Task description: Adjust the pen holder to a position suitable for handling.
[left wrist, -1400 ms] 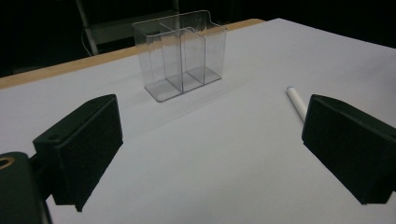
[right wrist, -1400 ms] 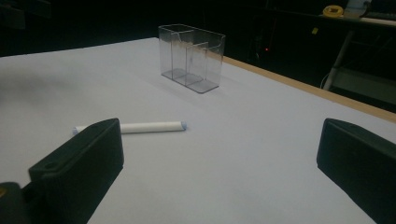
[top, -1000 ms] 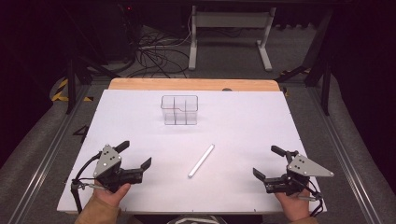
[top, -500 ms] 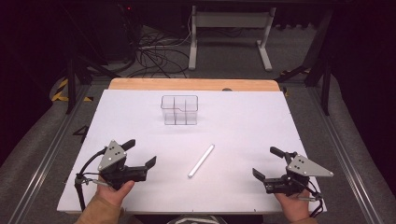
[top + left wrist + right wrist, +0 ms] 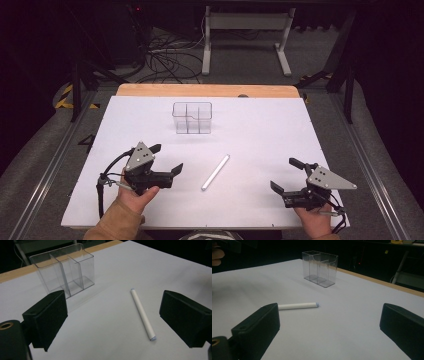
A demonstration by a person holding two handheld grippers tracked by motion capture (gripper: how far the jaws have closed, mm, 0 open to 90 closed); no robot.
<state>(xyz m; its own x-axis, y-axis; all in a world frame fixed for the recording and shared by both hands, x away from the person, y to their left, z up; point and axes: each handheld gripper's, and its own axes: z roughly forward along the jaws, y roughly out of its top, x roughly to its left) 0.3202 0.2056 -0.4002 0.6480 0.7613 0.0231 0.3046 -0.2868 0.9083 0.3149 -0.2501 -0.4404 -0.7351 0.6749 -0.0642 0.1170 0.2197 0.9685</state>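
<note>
White tabletop (image 5: 260, 125) with a wooden strip along the far edge; dark floor, cables and a metal stand beyond.

Counted: one white stick (image 5: 215, 172), one clear plastic box (image 5: 192, 117) with inner dividers, two handheld grippers.

Taking the clear plastic box as landmark:
- White stick: lying flat on the tabletop, nearer the person than the box and slightly to its right, well apart from it, slanted with the far end pointing up and right. Touching nothing but the tabletop. Seen also in the left gripper view (image 5: 143, 314) and the right gripper view (image 5: 298, 306).
- Left gripper (image 5: 166, 159): nearer than the box and to its left, held in a hand at the near-left part of the tabletop. Jaws spread wide, holding nothing.
- Right gripper (image 5: 287, 175): nearer than the box and far off to its right, held in a hand at the near-right corner. Jaws likewise spread wide, empty.

Stick relative to the grippers: between the two, closer to the left one, just to the right of its tips and not touched by either. In the left gripper view, lying ahead between the two black jaws, toward the right one. In the right gripper view, lying beyond the left jaw, with the box (image 5: 320, 268) farther back.
</note>
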